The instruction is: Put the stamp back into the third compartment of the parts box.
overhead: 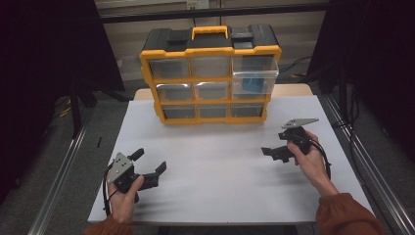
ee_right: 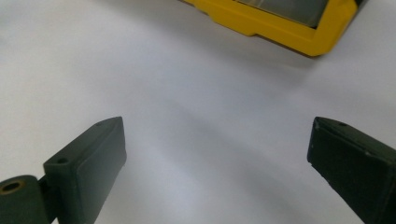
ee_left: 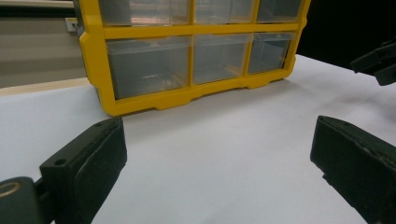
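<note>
Left tool (overhead: 149, 162) low at the near-left of the desk (overhead: 220, 166), jaws spread, empty. Right tool (overhead: 274, 149) at the right, jaws apart, empty. Yellow drawer cabinet (overhead: 210, 73) at far edge; top-right drawer (overhead: 254, 73) pulled out.
</note>
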The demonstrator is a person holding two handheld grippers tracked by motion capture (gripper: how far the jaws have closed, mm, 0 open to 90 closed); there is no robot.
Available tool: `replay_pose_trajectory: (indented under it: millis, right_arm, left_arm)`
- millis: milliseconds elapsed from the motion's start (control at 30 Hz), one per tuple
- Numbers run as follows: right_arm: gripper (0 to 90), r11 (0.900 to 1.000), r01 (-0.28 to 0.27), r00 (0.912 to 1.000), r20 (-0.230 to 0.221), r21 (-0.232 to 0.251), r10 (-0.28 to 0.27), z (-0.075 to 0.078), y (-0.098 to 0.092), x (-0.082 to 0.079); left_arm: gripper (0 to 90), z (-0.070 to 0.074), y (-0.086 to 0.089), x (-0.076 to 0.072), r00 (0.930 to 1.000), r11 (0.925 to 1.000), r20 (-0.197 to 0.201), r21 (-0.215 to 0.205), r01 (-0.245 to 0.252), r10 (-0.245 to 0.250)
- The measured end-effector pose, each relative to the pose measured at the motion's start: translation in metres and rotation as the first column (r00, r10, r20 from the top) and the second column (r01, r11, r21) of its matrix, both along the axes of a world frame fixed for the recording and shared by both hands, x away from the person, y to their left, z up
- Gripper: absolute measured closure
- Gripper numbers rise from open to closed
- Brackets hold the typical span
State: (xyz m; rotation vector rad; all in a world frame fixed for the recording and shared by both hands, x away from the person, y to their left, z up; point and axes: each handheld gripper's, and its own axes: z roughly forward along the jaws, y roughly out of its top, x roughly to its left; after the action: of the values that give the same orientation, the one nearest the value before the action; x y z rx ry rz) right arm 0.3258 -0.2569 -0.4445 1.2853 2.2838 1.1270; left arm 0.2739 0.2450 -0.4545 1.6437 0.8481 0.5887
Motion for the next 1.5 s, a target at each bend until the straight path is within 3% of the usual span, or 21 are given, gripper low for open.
replay_pose_trajectory:
  millis: [100,200,333,500,700,733,833,967,1133,1233,1267,1367,1500]
  right_arm:
    - [4.3,1.0,0.016,0.9995,0.027,0.025,-0.016,-0.002,-0.004,-0.008]
    - [4.6,1.0,0.017,0.9985,0.051,0.006,-0.017,-0.006,-0.007,-0.017]
    - [3.7,0.999,0.035,0.9953,0.09,0.036,-0.038,-0.009,-0.011,-0.026]
    - [3.7,0.996,0.073,0.9875,0.135,0.058,-0.081,-0.016,-0.015,-0.037]
    - [2.8,0.988,0.101,0.9729,0.196,0.117,-0.123,-0.018,-0.016,-0.052]
    - [2.8,0.988,0.101,0.9729,0.196,0.117,-0.123,-0.018,-0.016,-0.052]
    - [2.3,0.981,0.123,0.9614,0.227,0.153,-0.156,-0.02,-0.019,-0.063]
    - [2.3,0.977,0.143,0.957,0.23,0.156,-0.177,-0.023,-0.023,-0.069]
    - [2.4,0.974,0.17,0.9375,0.281,0.147,-0.206,-0.025,-0.028,-0.083]
    - [2.6,0.972,0.178,0.9312,0.293,0.154,-0.217,-0.025,-0.03,-0.087]
    - [3.6,0.968,0.188,0.9186,0.319,0.167,-0.234,-0.023,-0.033,-0.093]
    - [3.5,0.96,0.209,0.9061,0.332,0.186,-0.262,-0.02,-0.036,-0.099]
    - [3.3,0.953,0.233,0.8998,0.329,0.193,-0.286,-0.02,-0.042,-0.111]
  left_arm:
    - [4.0,0.0,-0.001,0.0,1.0,0.9999,0.001,-0.011,-0.005,0.006]
    - [4.0,0.0,-0.001,-0.001,0.9999,0.9998,0.0,-0.015,-0.011,0.011]
    - [4.0,0.0,-0.001,-0.001,0.9999,0.9998,-0.002,-0.014,-0.013,0.013]
    - [4.0,-0.001,0.0,0.0,1.0,1.0,0.002,-0.008,-0.004,0.004]
    - [4.0,-0.001,0.0,-0.001,0.9999,0.9997,-0.005,-0.018,-0.016,0.016]
    - [4.0,0.0,0.001,0.0,0.9998,0.9998,0.009,0.003,-0.018,0.018]
    - [4.0,0.0,0.002,0.0,0.9999,0.9998,0.009,0.012,-0.013,0.013]
    - [4.0,0.0,0.002,-0.001,0.9996,0.9996,0.006,-0.002,-0.027,0.027]
    - [4.1,0.0,0.005,-0.001,0.9995,0.9995,0.004,0.001,-0.033,0.033]
    - [4.1,-0.001,0.006,-0.002,0.9992,0.9992,-0.001,0.002,-0.039,0.039]
    - [4.1,-0.001,0.006,-0.002,0.9994,0.9994,0.004,-0.005,-0.034,0.034]
    - [4.2,0.0,0.007,-0.003,0.9993,0.9994,0.009,-0.003,-0.036,0.036]
    - [4.4,0.0,0.006,-0.005,0.9995,0.9996,0.013,-0.008,-0.027,0.027]
